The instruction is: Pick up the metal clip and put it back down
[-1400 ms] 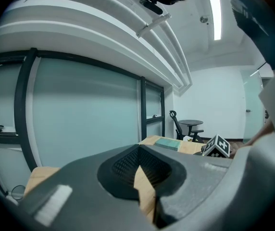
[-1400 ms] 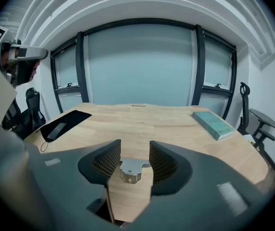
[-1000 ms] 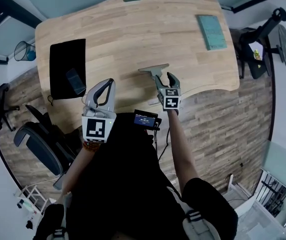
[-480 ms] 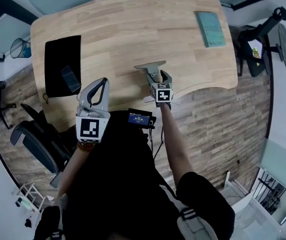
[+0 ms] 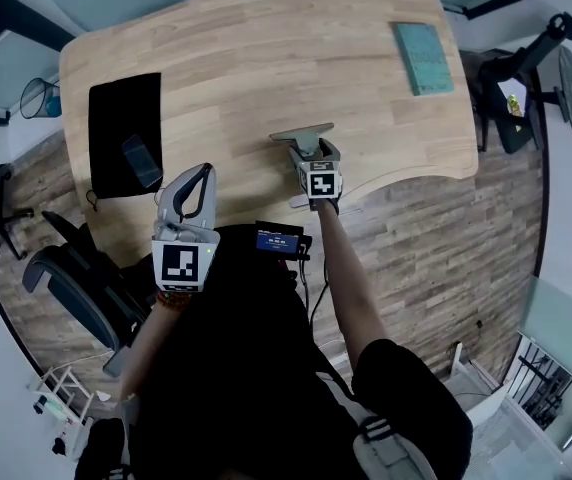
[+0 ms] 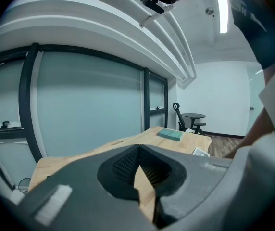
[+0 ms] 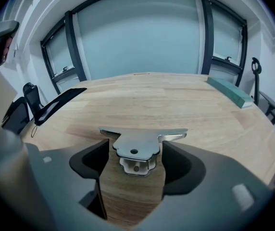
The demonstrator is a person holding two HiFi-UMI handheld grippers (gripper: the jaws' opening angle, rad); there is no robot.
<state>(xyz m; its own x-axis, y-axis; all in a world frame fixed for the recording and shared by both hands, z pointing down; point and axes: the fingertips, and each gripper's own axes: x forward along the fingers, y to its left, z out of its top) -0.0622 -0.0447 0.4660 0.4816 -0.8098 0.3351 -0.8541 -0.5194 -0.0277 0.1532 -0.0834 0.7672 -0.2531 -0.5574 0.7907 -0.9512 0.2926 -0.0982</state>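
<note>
Clip (image 7: 133, 147): bar crosswise, handles twd R hand-held gripper (image 7: 134, 154); jaws just spread, astride it.

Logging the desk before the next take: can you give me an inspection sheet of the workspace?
Surface: wooden desk.
Job's things: metal clip resting on the desk near the front edge.
Clutter: black mat with a dark flat device; teal book far right.
Grippers: right gripper open, jaws have just been opening, clip's handle between them, untouched; left gripper shut, empty.
Cables: thin cable below the chest screen unit.
Surroundings: office chairs, waste bin, plank floor.
</note>
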